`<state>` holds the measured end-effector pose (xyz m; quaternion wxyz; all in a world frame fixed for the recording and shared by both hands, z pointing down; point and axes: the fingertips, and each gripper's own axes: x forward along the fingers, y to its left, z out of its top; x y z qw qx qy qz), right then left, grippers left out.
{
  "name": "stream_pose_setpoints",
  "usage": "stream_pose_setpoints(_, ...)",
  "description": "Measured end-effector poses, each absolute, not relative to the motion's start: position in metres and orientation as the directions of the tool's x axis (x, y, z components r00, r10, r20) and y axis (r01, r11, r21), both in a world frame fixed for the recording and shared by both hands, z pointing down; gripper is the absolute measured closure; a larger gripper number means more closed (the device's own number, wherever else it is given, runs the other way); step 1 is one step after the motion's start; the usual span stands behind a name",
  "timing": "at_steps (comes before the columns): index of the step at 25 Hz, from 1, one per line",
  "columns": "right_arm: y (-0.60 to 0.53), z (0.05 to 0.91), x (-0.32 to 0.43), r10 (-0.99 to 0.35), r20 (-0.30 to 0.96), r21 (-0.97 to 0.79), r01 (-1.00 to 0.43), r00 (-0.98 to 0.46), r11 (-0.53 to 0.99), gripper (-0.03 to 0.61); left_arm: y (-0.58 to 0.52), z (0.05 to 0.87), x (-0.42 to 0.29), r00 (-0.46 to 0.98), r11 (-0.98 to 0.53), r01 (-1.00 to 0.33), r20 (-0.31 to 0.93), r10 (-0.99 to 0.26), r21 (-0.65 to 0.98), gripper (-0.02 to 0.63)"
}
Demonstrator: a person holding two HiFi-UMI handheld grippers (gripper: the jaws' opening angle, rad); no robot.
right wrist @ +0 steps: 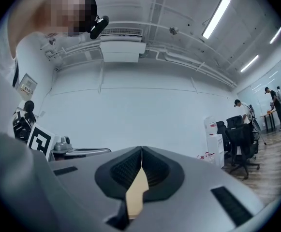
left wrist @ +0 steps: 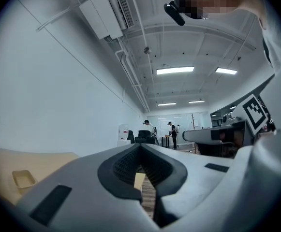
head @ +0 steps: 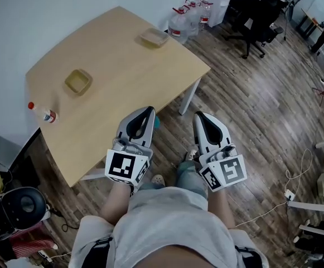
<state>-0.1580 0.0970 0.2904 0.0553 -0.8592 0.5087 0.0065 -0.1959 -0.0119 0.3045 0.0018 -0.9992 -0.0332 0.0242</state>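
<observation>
Both grippers are held close to the person's body, over the wood floor just off the table's near corner. My left gripper [head: 148,110] is shut and holds nothing; its tips sit at the table edge. My right gripper [head: 198,115] is shut too and empty, above the floor near the white table leg [head: 188,96]. In the left gripper view the jaws of the left gripper [left wrist: 140,146] meet at the tip. The right gripper view shows the same for the right gripper [right wrist: 141,149]. On the light wooden table [head: 122,66] lie a yellow square container [head: 78,81], a pale container [head: 154,37] and a small red-capped bottle [head: 43,113].
Large water jugs [head: 187,18] stand past the table's far corner, with a black office chair [head: 256,21] further right. A black round device [head: 19,205] and cables lie on the floor at the left. People [left wrist: 171,132] stand far off in the room.
</observation>
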Motion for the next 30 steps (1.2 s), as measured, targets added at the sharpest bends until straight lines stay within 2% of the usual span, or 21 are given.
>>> stream_pose_setpoints(18, 0.103, 0.281, 0.002, -0.934, -0.085, -0.063, -0.937, 0.348, -0.343, 0.568, 0.006, 0.296, -0.047, 0.996, -0.998, -0.057, -0.071, -0.056, -0.011, 0.598)
stream_pose_setpoints(30, 0.122, 0.285, 0.071, -0.966, -0.091, -0.071, -0.969, 0.242, -0.237, 0.568, 0.032, 0.294, 0.014, 0.984, -0.986, -0.164, -0.08, -0.162, -0.019, 0.598)
